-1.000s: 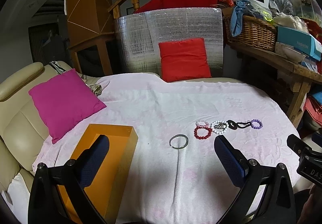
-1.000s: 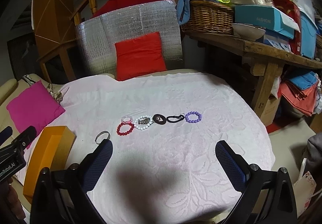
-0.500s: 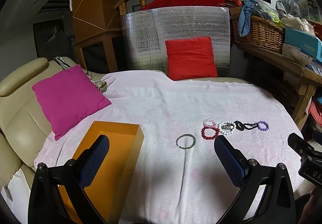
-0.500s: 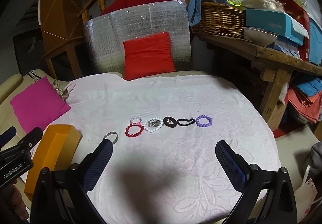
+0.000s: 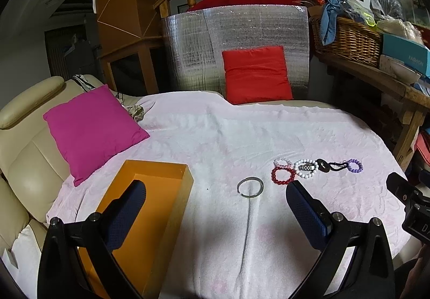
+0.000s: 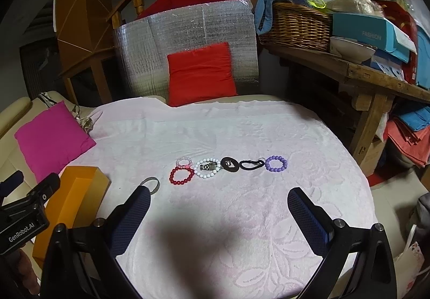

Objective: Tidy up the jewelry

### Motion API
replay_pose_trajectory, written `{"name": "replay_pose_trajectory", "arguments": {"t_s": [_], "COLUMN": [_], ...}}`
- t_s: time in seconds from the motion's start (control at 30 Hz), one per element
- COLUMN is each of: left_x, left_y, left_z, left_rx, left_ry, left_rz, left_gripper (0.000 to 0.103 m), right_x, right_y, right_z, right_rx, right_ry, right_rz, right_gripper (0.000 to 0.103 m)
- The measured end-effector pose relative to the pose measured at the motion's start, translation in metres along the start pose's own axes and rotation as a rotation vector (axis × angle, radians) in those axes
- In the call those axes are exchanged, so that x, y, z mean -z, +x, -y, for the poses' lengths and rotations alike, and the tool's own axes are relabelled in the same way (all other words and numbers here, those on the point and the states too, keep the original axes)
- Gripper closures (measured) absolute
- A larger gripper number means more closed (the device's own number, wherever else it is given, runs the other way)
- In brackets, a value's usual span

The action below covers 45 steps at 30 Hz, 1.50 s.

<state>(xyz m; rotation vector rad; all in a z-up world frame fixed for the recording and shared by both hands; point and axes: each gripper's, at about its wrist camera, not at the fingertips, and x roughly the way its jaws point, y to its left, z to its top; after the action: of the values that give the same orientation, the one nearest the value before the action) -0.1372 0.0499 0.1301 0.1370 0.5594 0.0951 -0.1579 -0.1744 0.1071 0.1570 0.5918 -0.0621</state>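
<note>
Left gripper (image 5: 215, 207) fingers wide, holding nothing; right gripper (image 6: 219, 207) likewise; bracelets (image 6: 228, 166) in a row mid-cloth (image 6: 242, 132); silver bangle (image 5: 250, 187) nearer, left; orange box (image 5: 150, 207) far left.

left wrist: above cloth (image 5: 215, 137), forward | right wrist: same, rightward

The left gripper (image 5: 215, 207) hangs in the air with its jaws wide apart and nothing between them. Its two blue pads (image 5: 126, 213) point forward. The right gripper (image 6: 219, 214) hangs the same way, jaws wide apart, holding nothing. Each one shows at the edge of the other's view: the right gripper sits to the right of the left one, side by side.
</note>
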Motion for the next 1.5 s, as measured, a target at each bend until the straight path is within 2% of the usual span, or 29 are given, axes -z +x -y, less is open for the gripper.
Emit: {"name": "replay_pose_trajectory", "arguments": {"t_s": [0.3,0.43,0.57,0.67,0.73,0.8,0.9,1.0,1.13,1.23,1.37,1.5], "left_x": [0.001,0.005,0.012,0.023,0.029,0.033,0.035,0.035,0.041,0.047,0.050,0.047], "left_y": [0.012,0.029,0.065,0.104,0.133,0.154,0.179,0.200,0.213,0.223,0.237,0.250], "left_z": [0.006,0.009,0.010,0.012,0.016,0.021,0.029,0.037,0.046,0.054,0.063,0.060], "left_rx": [-0.012,0.001,0.069,0.125,0.134,0.136,0.142,0.171,0.197,0.204,0.207,0.182], "left_ry": [0.015,0.013,-0.010,-0.035,-0.051,-0.064,-0.077,-0.090,-0.063,-0.028,0.006,0.016], "left_rz": [-0.016,-0.039,-0.100,-0.183,-0.237,-0.259,-0.277,-0.301,-0.306,-0.321,-0.340,-0.349], "left_gripper": [0.000,0.000,0.000,0.000,0.000,0.000,0.000,0.000,0.000,0.000,0.010,0.020], "right_x": [-0.004,-0.007,-0.009,-0.011,-0.013,-0.015,-0.017,-0.017,-0.014,-0.014,-0.015,-0.018], "right_y": [0.016,0.032,0.062,0.092,0.114,0.135,0.159,0.178,0.202,0.216,0.225,0.228], "right_z": [0.006,0.016,0.036,0.057,0.070,0.084,0.098,0.106,0.107,0.112,0.138,0.170], "right_rx": [-0.002,-0.013,-0.044,-0.067,-0.068,-0.090,-0.159,-0.218,-0.266,-0.295,-0.295,-0.226], "right_ry": [0.004,0.015,0.038,0.069,0.076,0.108,0.153,0.203,0.226,0.283,0.410,0.497], "right_rz": [-0.012,-0.018,-0.025,-0.046,-0.070,-0.112,-0.159,-0.195,-0.238,-0.264,-0.283,-0.279], "right_gripper": [0.000,0.000,0.000,0.000,0.000,0.000,0.003,0.010,0.021,0.023,0.027,0.027]}}
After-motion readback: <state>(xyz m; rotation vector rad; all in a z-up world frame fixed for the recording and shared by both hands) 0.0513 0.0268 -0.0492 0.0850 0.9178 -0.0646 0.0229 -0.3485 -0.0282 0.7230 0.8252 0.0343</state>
